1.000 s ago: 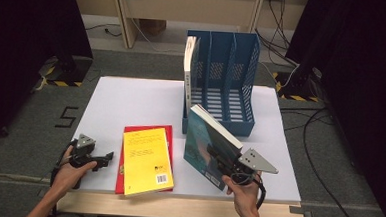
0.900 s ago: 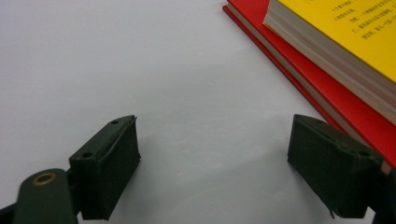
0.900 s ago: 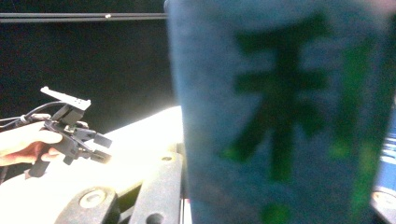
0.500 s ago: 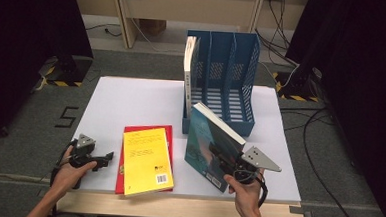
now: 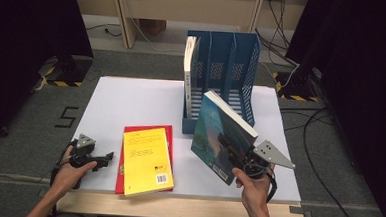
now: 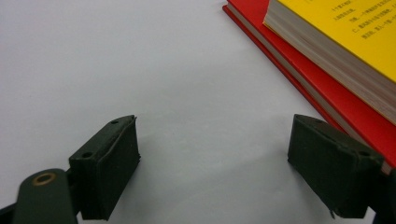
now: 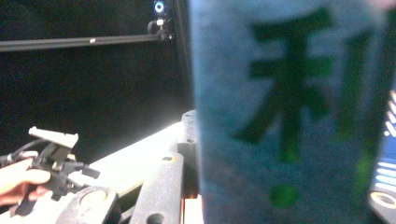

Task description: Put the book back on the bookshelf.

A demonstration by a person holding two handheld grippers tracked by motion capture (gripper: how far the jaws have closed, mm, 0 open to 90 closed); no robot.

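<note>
Left claw (image 5: pixel 109 156) rests low with jaws apart; right claw (image 5: pixel 227 143) is clamped, raised.

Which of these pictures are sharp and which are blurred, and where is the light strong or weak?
High view: evenly lit white table, dark surroundings, slightly soft. Left gripper view: sharp on the yellow book, soft shadows under the jaws. Right gripper view: the teal book is too near, blurred; dark background, table edge overexposed.

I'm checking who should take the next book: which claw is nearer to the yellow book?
Left. The left claw rests open on the table just left of the yellow book; the right claw is farther right, shut on the teal book.
</note>
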